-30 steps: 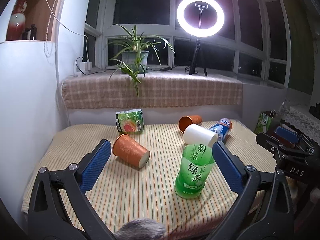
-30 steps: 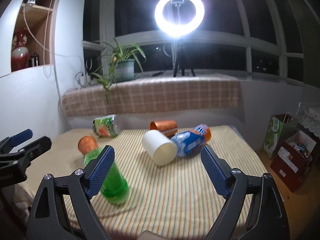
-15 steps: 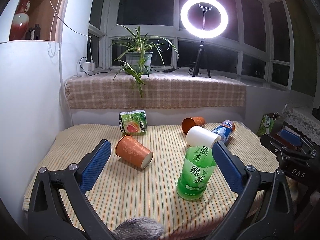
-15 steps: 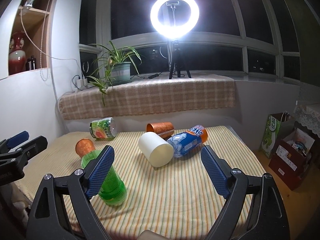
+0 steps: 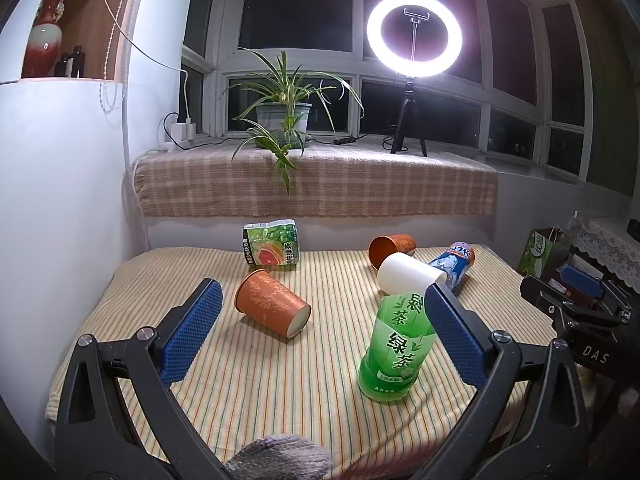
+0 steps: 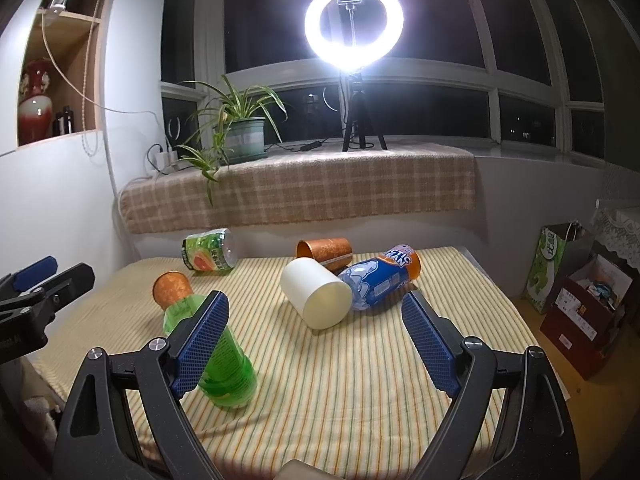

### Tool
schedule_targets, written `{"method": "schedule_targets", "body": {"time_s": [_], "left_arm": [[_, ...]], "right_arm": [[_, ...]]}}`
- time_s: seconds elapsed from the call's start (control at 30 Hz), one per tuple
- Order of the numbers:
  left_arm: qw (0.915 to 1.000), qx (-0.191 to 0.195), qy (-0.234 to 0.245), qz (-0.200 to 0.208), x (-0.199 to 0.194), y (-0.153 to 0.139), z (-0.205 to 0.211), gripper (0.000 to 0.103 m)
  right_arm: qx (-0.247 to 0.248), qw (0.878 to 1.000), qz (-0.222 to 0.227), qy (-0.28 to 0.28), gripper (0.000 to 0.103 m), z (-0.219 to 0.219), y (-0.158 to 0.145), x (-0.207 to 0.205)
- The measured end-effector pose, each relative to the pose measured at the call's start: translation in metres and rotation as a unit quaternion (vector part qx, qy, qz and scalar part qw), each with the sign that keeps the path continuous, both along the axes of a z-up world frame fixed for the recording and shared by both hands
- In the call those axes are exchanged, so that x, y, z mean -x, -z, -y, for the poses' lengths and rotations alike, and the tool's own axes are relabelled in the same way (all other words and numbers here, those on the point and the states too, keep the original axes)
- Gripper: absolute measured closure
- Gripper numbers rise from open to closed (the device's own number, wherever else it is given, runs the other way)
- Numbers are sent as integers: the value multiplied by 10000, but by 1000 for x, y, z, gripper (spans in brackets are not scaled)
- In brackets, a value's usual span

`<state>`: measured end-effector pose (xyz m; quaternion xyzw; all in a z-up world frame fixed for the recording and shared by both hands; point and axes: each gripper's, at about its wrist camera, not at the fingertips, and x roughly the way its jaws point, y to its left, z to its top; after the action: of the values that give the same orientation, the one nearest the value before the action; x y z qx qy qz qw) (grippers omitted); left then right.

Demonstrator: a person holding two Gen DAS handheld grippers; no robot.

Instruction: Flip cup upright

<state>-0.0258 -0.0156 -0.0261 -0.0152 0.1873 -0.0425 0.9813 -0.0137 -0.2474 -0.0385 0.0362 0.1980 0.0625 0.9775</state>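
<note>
Three cups lie on their sides on the striped table (image 5: 280,384). An orange patterned cup (image 5: 272,309) lies ahead of my left gripper (image 5: 320,312), base facing me; it shows in the right wrist view (image 6: 173,289) too. A white cup (image 5: 410,274) (image 6: 316,294) lies mid-table, ahead of my right gripper (image 6: 316,328). A copper cup (image 5: 391,245) (image 6: 325,251) lies behind it. Both grippers are open and empty, held back from the cups.
An upright green tea bottle (image 5: 396,344) (image 6: 216,354) stands near the front. A blue and orange bottle (image 6: 378,278) lies beside the white cup. A green can (image 5: 271,245) lies at the back. Wall on the left; bags (image 6: 580,280) on the floor to the right.
Both grippers have drawn back and risen slightly, so the table objects sit a little lower and farther in view. No object has moved; both stay open.
</note>
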Motion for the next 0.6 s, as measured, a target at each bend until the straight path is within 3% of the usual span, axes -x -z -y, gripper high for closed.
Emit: {"method": "schedule_targets", "body": {"time_s": [0.6], "left_arm": [[10000,-4,-1,-3,0,0,-1,0]], "right_arm": [[-47,9999,-119,-2,15,1,4,-2]]}}
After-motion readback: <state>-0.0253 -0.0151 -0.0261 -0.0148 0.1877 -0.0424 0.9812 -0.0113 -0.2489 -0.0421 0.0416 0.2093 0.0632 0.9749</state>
